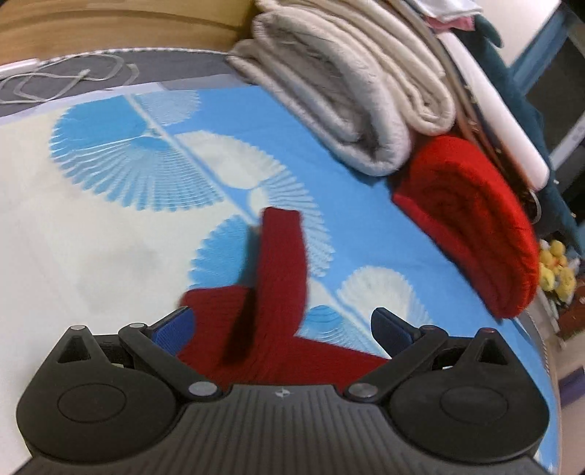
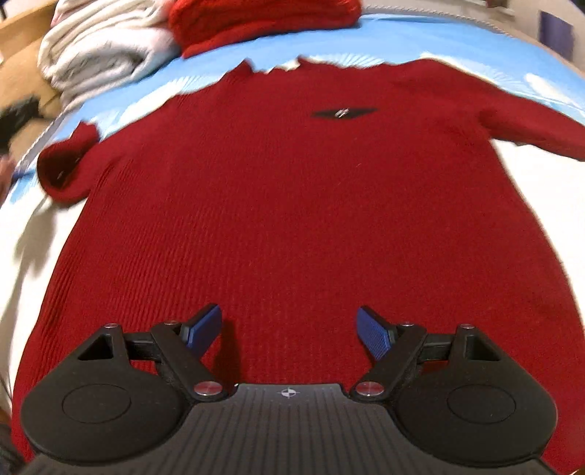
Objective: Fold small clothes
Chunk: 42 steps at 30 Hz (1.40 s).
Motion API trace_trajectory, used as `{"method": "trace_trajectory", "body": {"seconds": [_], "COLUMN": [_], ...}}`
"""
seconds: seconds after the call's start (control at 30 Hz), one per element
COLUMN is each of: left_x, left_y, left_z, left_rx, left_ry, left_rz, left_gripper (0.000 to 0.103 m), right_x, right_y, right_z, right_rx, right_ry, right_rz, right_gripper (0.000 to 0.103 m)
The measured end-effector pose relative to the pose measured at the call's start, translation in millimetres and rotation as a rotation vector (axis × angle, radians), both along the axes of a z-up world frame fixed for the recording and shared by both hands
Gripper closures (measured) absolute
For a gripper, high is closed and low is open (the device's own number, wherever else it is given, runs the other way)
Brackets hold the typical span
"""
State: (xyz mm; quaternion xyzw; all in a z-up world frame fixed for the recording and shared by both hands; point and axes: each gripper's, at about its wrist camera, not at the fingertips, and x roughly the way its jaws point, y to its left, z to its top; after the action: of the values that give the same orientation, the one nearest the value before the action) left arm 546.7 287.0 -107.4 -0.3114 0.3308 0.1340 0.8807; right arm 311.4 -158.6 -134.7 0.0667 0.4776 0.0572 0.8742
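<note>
Each tool, left [image 1: 281, 329] and right [image 2: 290, 332], is black ribbed plastic with silver screws, a small crosshair mark and blue textured fingertips [image 2: 204, 327].

Bed sheet [image 1: 109, 204], blue and cream with fan motifs, covered the mattress. Wooden headboard [image 1: 109, 25] stood behind. Folded beige blankets [image 1: 351, 109] and red folded blanket [image 1: 471, 219] lay stacked along one edge.

Red sweater [image 2: 292, 219] cut off at 3 o'clock, sleeve running out of frame; hem hidden behind right gripper [image 2: 290, 334] housing at 6. Left-view sleeve [image 1: 281, 270] blurred. Bright red bundle [image 2: 263, 18] clipped at 12.
</note>
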Motion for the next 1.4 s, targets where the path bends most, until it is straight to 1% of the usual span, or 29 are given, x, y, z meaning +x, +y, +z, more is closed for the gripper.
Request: {"method": "trace_trajectory", "body": {"seconds": [0.07, 0.1, 0.13, 0.17, 0.2, 0.23, 0.27, 0.3, 0.4, 0.43, 0.5, 0.57, 0.63, 0.67, 0.77, 0.8, 0.83, 0.87, 0.93, 0.97, 1.0, 1.03, 1.07, 1.1, 1.17, 1.2, 1.27, 1.33, 1.4], "left_x": [12.6, 17.2, 20.6, 23.5, 26.0, 26.4, 24.0, 20.0, 2.3, -2.2, -9.9, -12.4, -4.1, 0.0, 7.7, 4.9, -0.2, -6.8, -19.2, -27.2, -36.1, -42.1, -45.2, -47.1, -54.7, -55.7, -63.0, -75.1, -92.5], "left_y": [-3.5, -4.1, -4.2, -4.5, -4.8, -2.9, 2.5, 10.6, 41.5, 46.1, 43.2, 19.9, -29.3, -57.1, -158.5, -200.1, -233.9, -266.6, -331.9, -353.3, -370.5, -378.8, -381.8, -379.5, -363.7, -351.2, -329.6, -303.2, -282.0], "left_z": [-9.0, -16.2, -24.6, -31.2, -36.8, -39.0, -39.1, -37.7, -30.3, -23.9, -4.2, 16.9, 43.8, 54.8, 77.9, 80.2, 77.1, 69.4, 43.6, 32.4, 20.4, 12.7, 6.4, 1.4, -5.4, -6.2, -8.1, -7.2, -6.8], "left_rx": [-0.031, -0.061, -0.091, -0.102, -0.082, -0.070, -0.071, -0.095, -0.264, -0.279, -0.260, -0.231, -0.121, -0.081, -0.019, 0.013, 0.037, 0.058, 0.115, 0.152, 0.211, 0.247, 0.260, 0.252, 0.237, 0.245, 0.290, 0.357, 0.416], "left_ry": [0.007, 0.030, 0.053, 0.070, 0.093, 0.106, 0.114, 0.115, 0.088, 0.072, 0.041, 0.012, -0.017, -0.039, -0.107, -0.127, -0.142, -0.140, -0.085, -0.062, -0.056, -0.045, -0.022, 0.001, 0.041, 0.057, 0.107, 0.195, 0.272], "left_rz": [-0.054, -0.063, -0.063, -0.067, -0.063, -0.052, -0.009, 0.041, 0.186, 0.206, 0.218, 0.193, 0.109, 0.050, -0.189, -0.289, -0.373, -0.454, -0.658, -0.709, -0.728, -0.735, -0.745, -0.750, -0.714, -0.689, -0.625, -0.539, -0.481], "left_gripper": [0.004, 0.017, 0.042, 0.060, 0.091, 0.092, 0.092, 0.092, 0.092, 0.092, 0.092, 0.092, 0.092, 0.092, 0.092, 0.091, 0.087, 0.080, 0.026, 0.020, 0.019, 0.018, 0.018, 0.018, 0.018, 0.017, 0.017, 0.017, 0.017], "right_x": [-2.1, -2.2, -1.8, -1.4, -0.4, 0.9, 1.3, 2.0, 0.5, -0.1, -0.3, 0.1, 0.4, 0.3, -0.6, -0.9, -1.6, -1.9, -2.1, -2.8, -3.7, -4.7, -5.8, -7.1, -9.6, -10.7, -12.0, -14.1, -15.2], "right_y": [7.8, 10.0, 10.5, 10.1, 9.4, 8.9, 7.9, 7.4, 5.2, 3.1, -3.1, -12.6, -22.1, -26.6, -37.5, -40.7, -44.0, -46.2, -52.6, -55.8, -59.0, -62.3, -65.5, -68.6, -73.7, -76.0, -80.7, -83.4, -83.7], "right_z": [-0.8, -1.7, -2.3, -2.5, -2.7, -2.4, -2.3, -1.7, 0.3, 1.8, 4.7, 7.0, 8.4, 9.0, 13.1, 15.2, 17.3, 18.8, 21.2, 21.7, 22.4, 23.6, 25.1, 26.9, 30.0, 31.5, 34.2, 37.7, 41.1], "right_rx": [-0.043, -0.059, -0.065, -0.066, -0.066, -0.065, -0.062, -0.057, -0.048, -0.036, 0.003, 0.055, 0.086, 0.099, 0.124, 0.127, 0.125, 0.124, 0.135, 0.143, 0.153, 0.164, 0.171, 0.174, 0.174, 0.177, 0.197, 0.218, 0.227], "right_ry": [-0.015, -0.016, -0.017, -0.016, -0.015, -0.014, -0.012, -0.009, 0.007, 0.013, 0.030, 0.045, 0.058, 0.062, 0.056, 0.047, 0.038, 0.033, 0.030, 0.033, 0.037, 0.038, 0.034, 0.027, 0.012, 0.007, 0.002, -0.007, -0.020], "right_rz": [0.038, 0.051, 0.052, 0.050, 0.047, 0.042, 0.039, 0.034, 0.029, 0.023, 0.002, -0.031, -0.063, -0.076, -0.100, -0.103, -0.108, -0.110, -0.115, -0.119, -0.122, -0.124, -0.125, -0.127, -0.134, -0.138, -0.150, -0.155, -0.156], "right_gripper": [0.018, 0.018, 0.018, 0.018, 0.018, 0.018, 0.018, 0.018, 0.018, 0.018, 0.018, 0.018, 0.018, 0.018, 0.018, 0.018, 0.018, 0.018, 0.018, 0.018, 0.018, 0.018, 0.018, 0.018, 0.018, 0.018, 0.018, 0.018, 0.018]}}
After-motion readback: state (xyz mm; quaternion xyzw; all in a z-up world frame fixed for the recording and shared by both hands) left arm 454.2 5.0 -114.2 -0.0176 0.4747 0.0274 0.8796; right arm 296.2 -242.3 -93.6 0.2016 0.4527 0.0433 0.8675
